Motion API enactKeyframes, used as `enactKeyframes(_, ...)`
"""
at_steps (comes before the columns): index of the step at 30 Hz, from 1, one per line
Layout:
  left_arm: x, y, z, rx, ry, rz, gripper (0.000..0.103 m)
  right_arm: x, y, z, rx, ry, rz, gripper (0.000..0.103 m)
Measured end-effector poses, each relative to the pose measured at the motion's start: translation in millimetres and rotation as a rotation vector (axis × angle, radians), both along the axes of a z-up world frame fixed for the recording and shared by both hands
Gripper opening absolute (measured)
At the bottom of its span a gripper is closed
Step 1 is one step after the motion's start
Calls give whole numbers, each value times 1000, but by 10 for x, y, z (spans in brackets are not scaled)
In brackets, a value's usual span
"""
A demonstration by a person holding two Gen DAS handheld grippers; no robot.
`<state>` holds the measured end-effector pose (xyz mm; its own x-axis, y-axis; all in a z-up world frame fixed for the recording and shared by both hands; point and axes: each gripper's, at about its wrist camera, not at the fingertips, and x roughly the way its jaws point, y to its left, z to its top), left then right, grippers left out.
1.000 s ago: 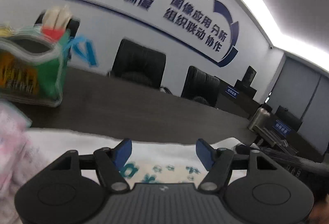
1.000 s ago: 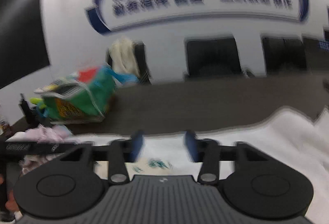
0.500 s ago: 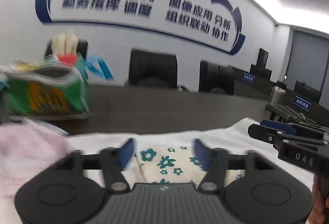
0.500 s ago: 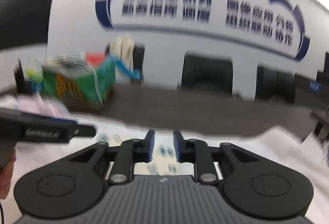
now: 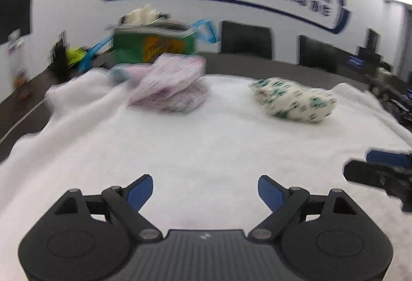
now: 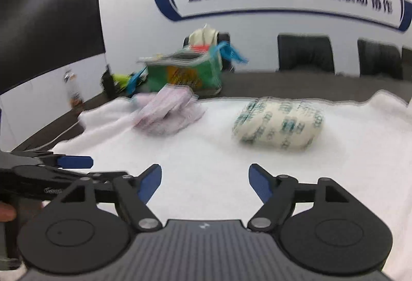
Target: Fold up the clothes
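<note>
A folded cream garment with green flowers (image 5: 293, 100) lies on the white cloth (image 5: 206, 147) at the far right; it also shows in the right wrist view (image 6: 279, 123). A pile of pink clothes (image 5: 172, 87) lies to its left, also in the right wrist view (image 6: 167, 110). My left gripper (image 5: 205, 190) is open and empty, well back from both. My right gripper (image 6: 205, 181) is open and empty too. The left gripper shows at the left edge of the right wrist view (image 6: 74, 162), and the right gripper at the right edge of the left wrist view (image 5: 381, 167).
A green bag (image 5: 154, 43) with blue handles stands on the dark table (image 5: 257, 62) behind the pink pile. Black chairs (image 5: 246, 40) line the far side. Bottles and small items (image 5: 18, 62) stand at the far left.
Both grippers pulled back from the flowered garment and tilted down. The right gripper went from nearly shut to open. The flowered garment now lies folded, apart from both grippers.
</note>
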<state>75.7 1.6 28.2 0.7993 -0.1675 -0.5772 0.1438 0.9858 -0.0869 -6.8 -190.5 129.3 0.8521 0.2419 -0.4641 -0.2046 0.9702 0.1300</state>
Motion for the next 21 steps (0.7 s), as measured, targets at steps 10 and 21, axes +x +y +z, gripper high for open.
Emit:
enactKeyframes(10, -294, 106, -293, 33, 41, 53, 90, -330, 542, -606, -13, 106, -56, 83)
enactKeyframes(21, -404, 98, -326, 86, 60, 122, 98, -280, 670, -727, -124, 140, -82, 101)
